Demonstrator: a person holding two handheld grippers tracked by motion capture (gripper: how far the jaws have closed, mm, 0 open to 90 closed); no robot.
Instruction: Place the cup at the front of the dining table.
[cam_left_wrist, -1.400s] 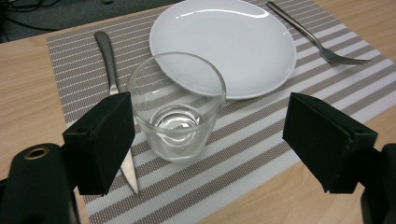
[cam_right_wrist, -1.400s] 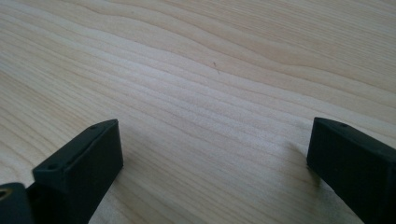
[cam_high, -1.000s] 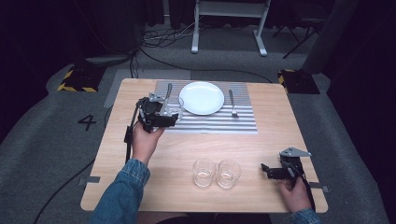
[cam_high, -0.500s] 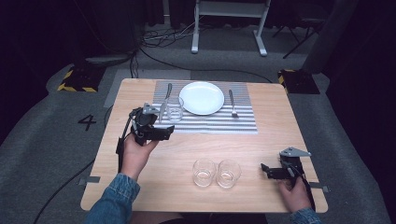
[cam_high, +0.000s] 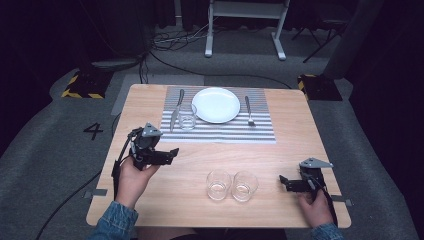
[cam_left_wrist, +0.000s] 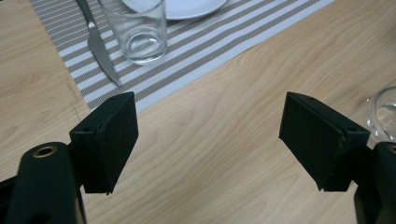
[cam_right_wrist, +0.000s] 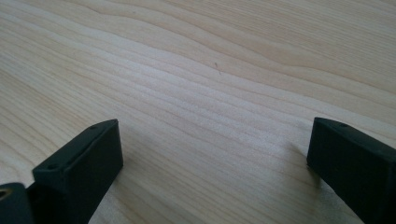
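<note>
A clear glass (cam_high: 187, 116) (cam_left_wrist: 137, 30) stands upright on the striped placemat (cam_high: 225, 132), just right of the knife (cam_high: 176, 107) (cam_left_wrist: 98, 44) and left of the white plate (cam_high: 216, 104). My left gripper (cam_high: 172, 152) (cam_left_wrist: 210, 140) hovers over bare wood in front of the mat's left corner. Its jaws have just been closing a little but still stand apart with nothing between them. Two more empty glasses (cam_high: 219, 184) (cam_high: 245, 185) stand side by side near the front edge. My right gripper (cam_high: 284, 181) (cam_right_wrist: 215, 158) rests low at the front right, open over bare wood.
A fork (cam_high: 248, 111) lies on the mat right of the plate. The wooden table (cam_high: 165, 210) has free room between the mat and the two front glasses. One of those glasses (cam_left_wrist: 385, 112) shows at the right edge of the left gripper view.
My left hand has drawn back from the glass on the placemat toward the near left, leaving the glass standing beside the knife. The right hand has stayed put.
</note>
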